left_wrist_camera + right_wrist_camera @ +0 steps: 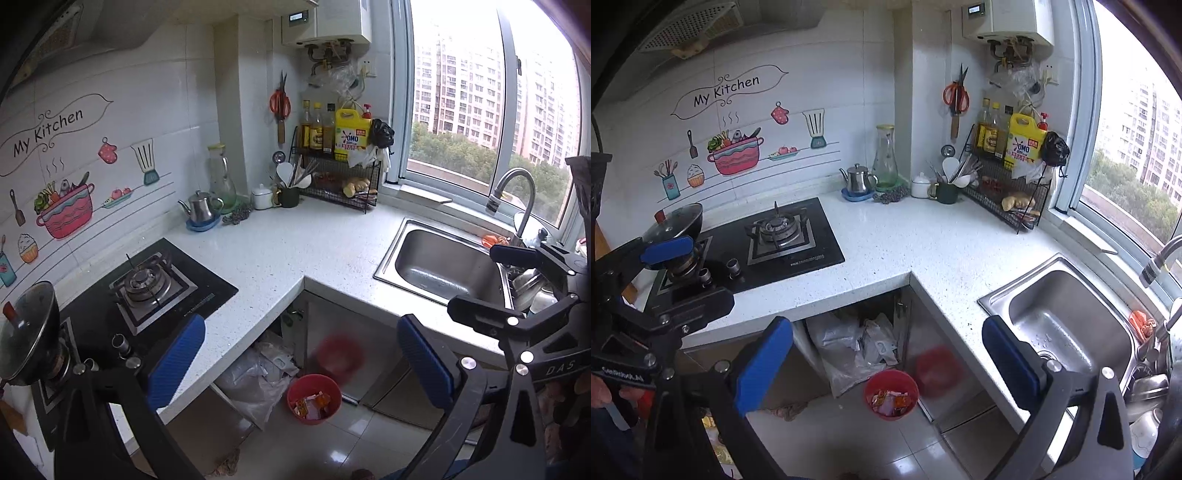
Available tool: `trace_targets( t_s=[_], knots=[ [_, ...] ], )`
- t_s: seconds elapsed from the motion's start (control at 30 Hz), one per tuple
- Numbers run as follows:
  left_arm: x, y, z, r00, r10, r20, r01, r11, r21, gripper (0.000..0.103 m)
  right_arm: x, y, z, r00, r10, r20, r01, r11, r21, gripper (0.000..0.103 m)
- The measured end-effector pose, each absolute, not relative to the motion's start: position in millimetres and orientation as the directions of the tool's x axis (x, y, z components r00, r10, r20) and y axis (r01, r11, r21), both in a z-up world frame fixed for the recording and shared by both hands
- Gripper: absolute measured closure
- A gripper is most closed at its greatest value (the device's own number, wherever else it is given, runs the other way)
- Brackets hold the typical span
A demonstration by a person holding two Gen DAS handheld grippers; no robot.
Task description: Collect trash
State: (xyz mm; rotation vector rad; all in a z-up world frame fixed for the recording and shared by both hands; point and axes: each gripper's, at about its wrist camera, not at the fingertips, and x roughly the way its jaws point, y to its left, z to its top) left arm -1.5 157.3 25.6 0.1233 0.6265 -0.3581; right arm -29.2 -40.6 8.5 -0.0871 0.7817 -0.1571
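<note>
Both grippers, left (301, 363) and right (886, 360), gape wide, empty. Below and ahead of them the red bin (314, 398) holds light, crinkly wrappers (891, 400); pinch an edge.

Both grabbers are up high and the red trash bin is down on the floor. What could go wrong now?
1. The red bin is small and light-looking; a lowering left gripper or right gripper might tip it and spill the wrappers.
2. The countertop corner juts out above the bin, so an arm reaching down could bump it.
3. The plastic bag beside the bin could snag the open fingers.
</note>
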Motion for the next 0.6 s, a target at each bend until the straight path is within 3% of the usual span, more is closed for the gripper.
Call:
trace_targets(
  t_s=[0.6],
  knots=[
    [-4, 151, 24, 0.738, -0.302, -0.603, 0.368, 0.930, -0.015, 0.000, -41, -39, 15, 0.718, -0.173, -0.674, 0.125, 0.985, -0.119, 0.001]
  ],
)
